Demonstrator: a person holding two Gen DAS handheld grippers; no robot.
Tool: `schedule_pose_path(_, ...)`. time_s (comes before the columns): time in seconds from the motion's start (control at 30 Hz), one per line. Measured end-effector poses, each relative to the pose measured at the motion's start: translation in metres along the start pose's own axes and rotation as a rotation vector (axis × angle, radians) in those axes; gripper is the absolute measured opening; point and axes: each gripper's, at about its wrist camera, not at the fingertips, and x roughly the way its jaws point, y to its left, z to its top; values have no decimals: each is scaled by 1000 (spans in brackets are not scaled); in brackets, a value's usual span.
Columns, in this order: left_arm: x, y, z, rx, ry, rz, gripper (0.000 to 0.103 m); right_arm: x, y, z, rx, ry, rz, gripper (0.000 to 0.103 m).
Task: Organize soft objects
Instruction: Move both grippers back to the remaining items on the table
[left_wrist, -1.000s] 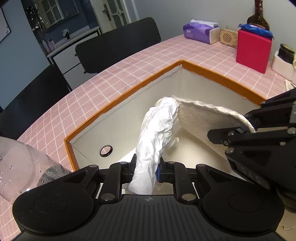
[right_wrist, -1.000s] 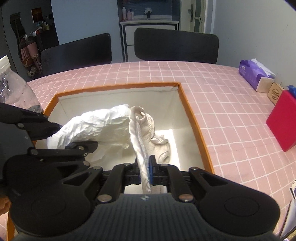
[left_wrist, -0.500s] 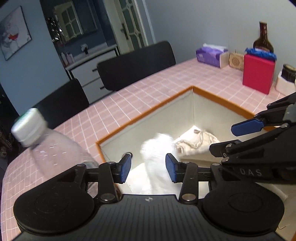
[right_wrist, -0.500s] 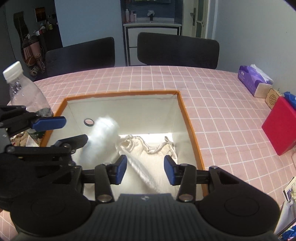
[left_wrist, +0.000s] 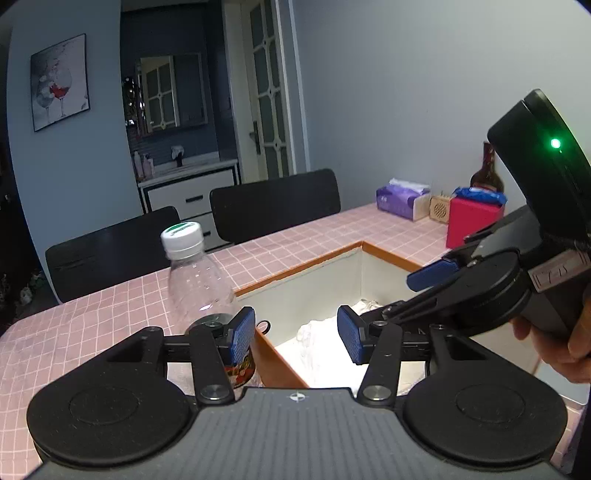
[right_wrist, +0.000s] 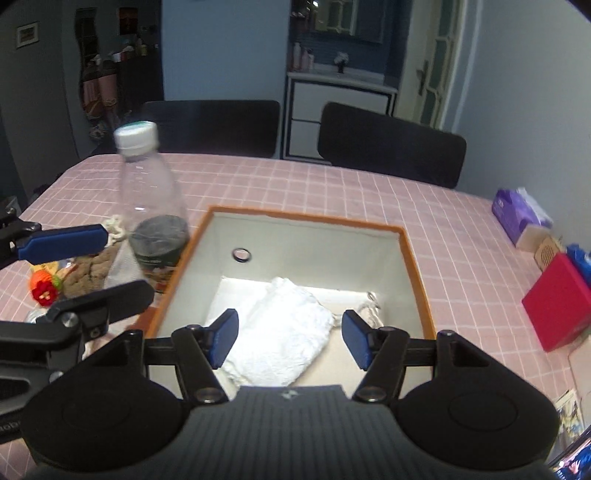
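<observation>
In the left wrist view, the left gripper (left_wrist: 296, 335) is hanging above the near left corner of the orange-rimmed, white-lined storage box (left_wrist: 317, 260) on the pink checked tablecloth (left_wrist: 122, 295); its blue-padded jaws have just been opening and are standing apart with nothing between them. A crumpled white cloth (left_wrist: 318, 339) is lying on the box floor below. A clear plastic bottle with a white cap (left_wrist: 195, 275) is standing just left of the box, and the right gripper (left_wrist: 436, 291), held by a hand (left_wrist: 554, 347), is reaching in from the right. In the right wrist view, the right gripper (right_wrist: 289, 339) is hovering over the box (right_wrist: 410, 251), its jaws likewise just opened and gripping nothing. The white cloth (right_wrist: 284, 334) is resting on the box floor, with a cream drawstring fabric piece (right_wrist: 369, 308) just to its right. The left gripper (right_wrist: 85, 266) is showing at the left, near the bottle (right_wrist: 149, 206) and a brown knitted item (right_wrist: 86, 273).
</observation>
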Motion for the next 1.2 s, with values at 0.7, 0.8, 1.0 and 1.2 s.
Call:
schedule_pose_path(0.7,-84,87,-87,-177,-17,160,60,-64,135,-34,-173,-159,106,74)
schedule_pose_path(0.8,-92,95,-100,-191,-11,158,60,-56,152,-46,-157,-174,130,74)
schedule_pose_path(1.0,-101,111,-130,-233,-3,136,60,-31,175,-68,-132,-191,113,74)
schedule_pose_path(1.2,-98,122,-153,-274,39,124,60,-9,185,-92,-135,-189,64,69)
